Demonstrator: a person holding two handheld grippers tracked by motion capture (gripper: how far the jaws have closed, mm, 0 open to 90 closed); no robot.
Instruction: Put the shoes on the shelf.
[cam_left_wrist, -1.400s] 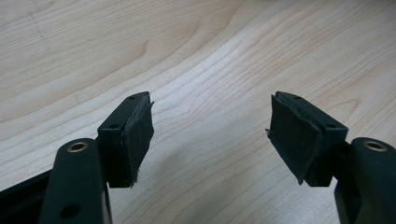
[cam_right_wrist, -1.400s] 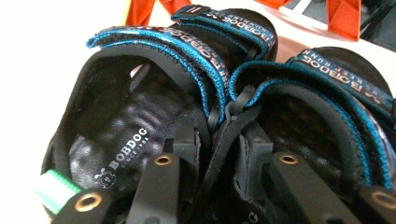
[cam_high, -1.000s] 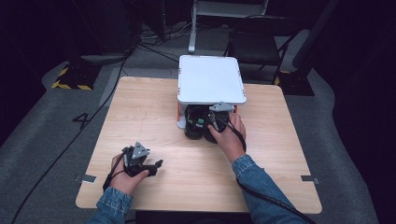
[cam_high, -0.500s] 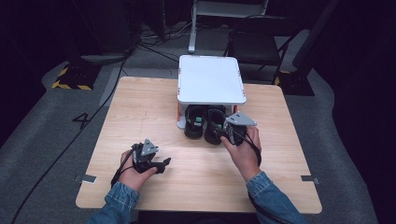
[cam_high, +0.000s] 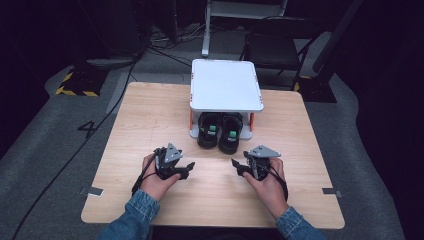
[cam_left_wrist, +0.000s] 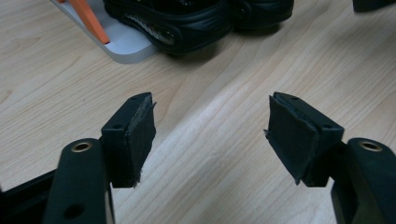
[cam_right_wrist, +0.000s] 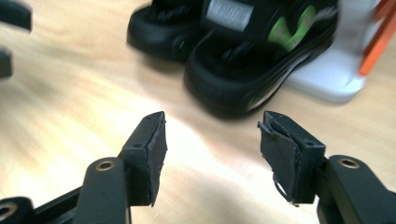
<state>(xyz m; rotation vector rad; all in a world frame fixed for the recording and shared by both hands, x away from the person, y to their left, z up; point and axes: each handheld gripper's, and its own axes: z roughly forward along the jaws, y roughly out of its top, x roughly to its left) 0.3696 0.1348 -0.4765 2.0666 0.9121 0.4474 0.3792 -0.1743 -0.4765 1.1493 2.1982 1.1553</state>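
Resting near on the worktop (cam_high: 150, 120), left tool (cam_high: 186, 169) and right tool (cam_high: 238, 167) gape wide, empty; black sandals (cam_high: 220, 131) under the far shelf (cam_high: 225, 85) look light and flexible, best gripped at the heel rim.

A painted "4" marks the grey floor (cam_high: 55, 150) left of the table.

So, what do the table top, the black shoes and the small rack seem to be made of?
Table top: pale wood or wood-look laminate with a matt finish; grain lines show.
Black shoes: probably moulded rubber or foam, slightly glossy, with ridged soles and green accents.
Rack: smooth light grey boards, perhaps plastic or painted board, on orange posts.
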